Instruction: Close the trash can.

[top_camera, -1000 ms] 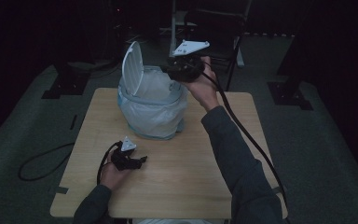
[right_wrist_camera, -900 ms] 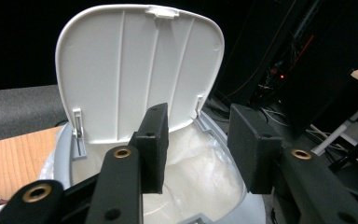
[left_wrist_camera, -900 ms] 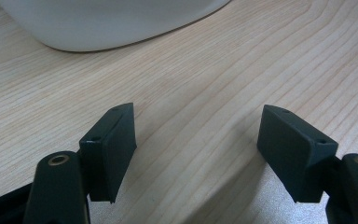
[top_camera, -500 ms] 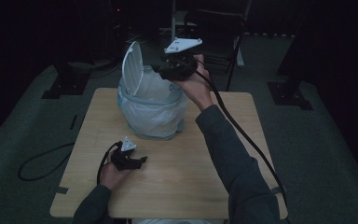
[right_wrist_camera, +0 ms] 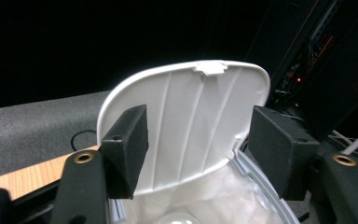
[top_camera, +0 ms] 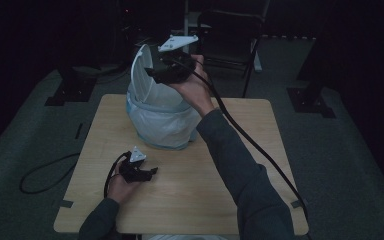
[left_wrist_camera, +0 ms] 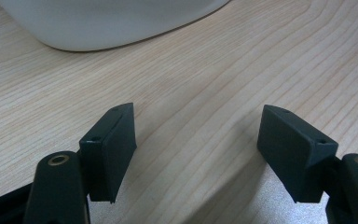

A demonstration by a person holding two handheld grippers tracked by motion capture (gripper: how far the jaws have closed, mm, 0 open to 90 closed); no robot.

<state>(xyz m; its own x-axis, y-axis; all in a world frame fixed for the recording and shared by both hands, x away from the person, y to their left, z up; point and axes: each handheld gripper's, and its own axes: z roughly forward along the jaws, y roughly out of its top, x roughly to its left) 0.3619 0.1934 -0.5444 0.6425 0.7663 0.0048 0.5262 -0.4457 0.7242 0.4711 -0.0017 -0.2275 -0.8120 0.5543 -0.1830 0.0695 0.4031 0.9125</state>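
Observation:
A white bin lined with a pale plastic bag stands at the back of the wooden table. Its lid is swung up on the left. My right gripper hovers over the bin's mouth and points at the lid. In the right gripper view its jaws have just been opening and stand apart in front of the lid's ribbed underside, gripping nothing; the bag lies below. My left gripper rests open on the table in front of the bin, and between its jaws lies bare wood.
The bin's rounded base is just ahead of the left gripper. The right gripper's cable trails across the table's right side. A chair stands behind the table, black stand feet on the floor at both sides.
The right hand has carried its gripper leftward and slightly up, from the bin's right rim to over its mouth near the lid. The left gripper has stayed put.

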